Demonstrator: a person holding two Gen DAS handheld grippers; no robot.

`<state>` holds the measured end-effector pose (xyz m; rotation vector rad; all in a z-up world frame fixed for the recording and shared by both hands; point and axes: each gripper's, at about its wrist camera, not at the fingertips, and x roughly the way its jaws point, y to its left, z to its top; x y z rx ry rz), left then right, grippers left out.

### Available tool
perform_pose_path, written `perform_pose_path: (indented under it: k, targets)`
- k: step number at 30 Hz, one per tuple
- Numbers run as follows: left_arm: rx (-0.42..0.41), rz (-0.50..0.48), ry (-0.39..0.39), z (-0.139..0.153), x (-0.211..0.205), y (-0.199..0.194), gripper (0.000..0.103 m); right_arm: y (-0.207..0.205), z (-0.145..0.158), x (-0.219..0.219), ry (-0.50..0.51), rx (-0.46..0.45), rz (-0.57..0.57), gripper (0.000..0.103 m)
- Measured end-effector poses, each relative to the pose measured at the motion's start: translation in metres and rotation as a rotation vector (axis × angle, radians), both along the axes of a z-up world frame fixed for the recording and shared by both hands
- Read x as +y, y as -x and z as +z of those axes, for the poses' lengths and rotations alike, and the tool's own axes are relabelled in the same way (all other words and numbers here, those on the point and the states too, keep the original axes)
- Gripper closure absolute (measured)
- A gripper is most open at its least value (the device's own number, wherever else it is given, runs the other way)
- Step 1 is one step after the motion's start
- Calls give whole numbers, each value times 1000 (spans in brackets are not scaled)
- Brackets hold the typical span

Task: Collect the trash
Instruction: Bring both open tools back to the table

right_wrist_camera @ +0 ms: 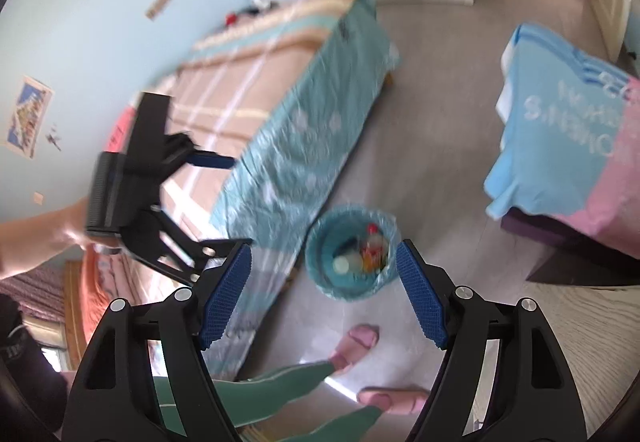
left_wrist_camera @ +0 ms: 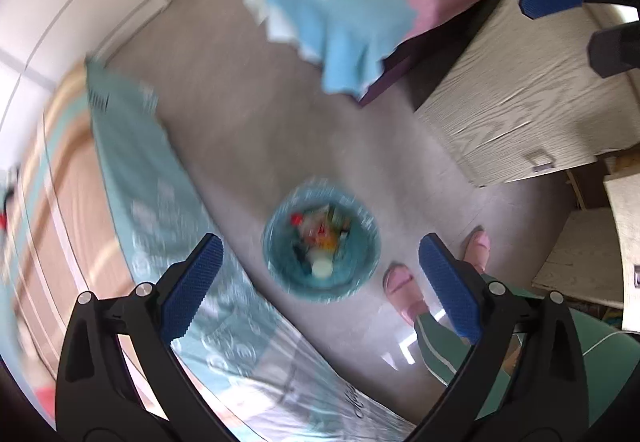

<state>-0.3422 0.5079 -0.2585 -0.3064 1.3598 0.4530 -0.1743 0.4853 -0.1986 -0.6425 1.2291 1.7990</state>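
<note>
A round bin with a teal liner [left_wrist_camera: 370, 254] stands on the grey floor below me; it also shows in the right wrist view [right_wrist_camera: 320, 262]. Inside lie mixed scraps of trash [left_wrist_camera: 320, 238], red, orange and white, also seen in the right wrist view [right_wrist_camera: 366, 252]. My left gripper [left_wrist_camera: 320, 286] is open and empty, high above the bin. My right gripper [right_wrist_camera: 324, 294] is open and empty, also high above it. The left gripper shows in the right wrist view [right_wrist_camera: 224, 198] over the bed. Both views are motion-blurred.
A bed with a teal cover [right_wrist_camera: 296, 138] runs along the left of the bin. A blue and pink cloth [left_wrist_camera: 360, 2] drapes a low stand across the floor. A pale wood desk [left_wrist_camera: 532, 102] is at the right. The person's pink slippers [right_wrist_camera: 358, 342] stand near the bin.
</note>
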Motion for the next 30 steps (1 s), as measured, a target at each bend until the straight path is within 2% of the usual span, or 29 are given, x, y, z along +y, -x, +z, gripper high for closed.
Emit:
perform_pose_path:
  k: [6,9,13,16,20,30]
  targets:
    - [-25,-223,-103,52,-39,-101,7,-76,76,-68,-124,-65,-59,28]
    - [-89,-286,-102,83,-62,-156,7,-131,109,-120,-168,-111,-143,27]
    - [-159,-364,-126,119,-100,-229,7,-198,136,-191,-200,-191,-286,18]
    - [-203,-446,-147,139,-134,-282,7,-242,145,-247,-196,-230,-394,17]
    - [-233,-563,-180,152,-180,-344,7,-294,148,-319,-164,-277,-527,17]
    - [-262,-765,-178,159,-280,-456,7,-368,144,-468,-117,-394,-786,15]
